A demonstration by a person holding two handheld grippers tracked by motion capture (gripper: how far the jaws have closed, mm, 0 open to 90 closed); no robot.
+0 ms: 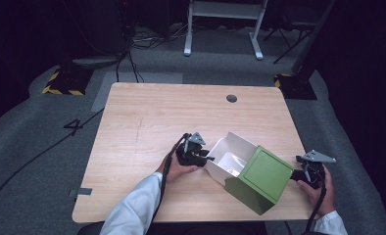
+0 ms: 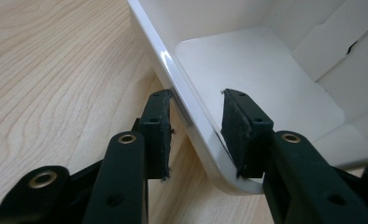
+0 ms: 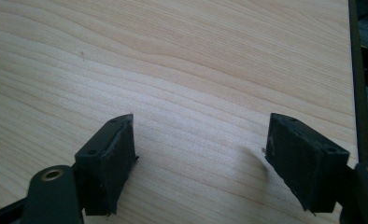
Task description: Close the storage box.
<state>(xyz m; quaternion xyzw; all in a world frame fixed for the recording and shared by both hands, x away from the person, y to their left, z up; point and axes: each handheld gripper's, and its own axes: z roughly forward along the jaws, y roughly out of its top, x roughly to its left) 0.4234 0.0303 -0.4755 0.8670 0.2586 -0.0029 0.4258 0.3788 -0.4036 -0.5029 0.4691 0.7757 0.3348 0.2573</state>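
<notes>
A green box (image 1: 260, 176) with a white inside (image 1: 230, 157) lies open on the wooden table (image 1: 147, 122), its mouth facing left. My left gripper (image 1: 208, 158) is at the left rim of the opening. In the left gripper view the white wall (image 2: 182, 100) runs between the jaws of my left gripper (image 2: 196, 100), one pad outside and one pad inside, both against it. My right gripper (image 1: 295, 173) is held just right of the green box. Its jaws (image 3: 201, 123) stand wide apart over bare wood with nothing between them.
A round cable hole (image 1: 231, 98) sits in the table's far right part. The table's right edge (image 3: 352, 70) runs close to my right gripper. On the carpet beyond the table stand a white desk frame (image 1: 224, 19) and loose cables (image 1: 132, 54).
</notes>
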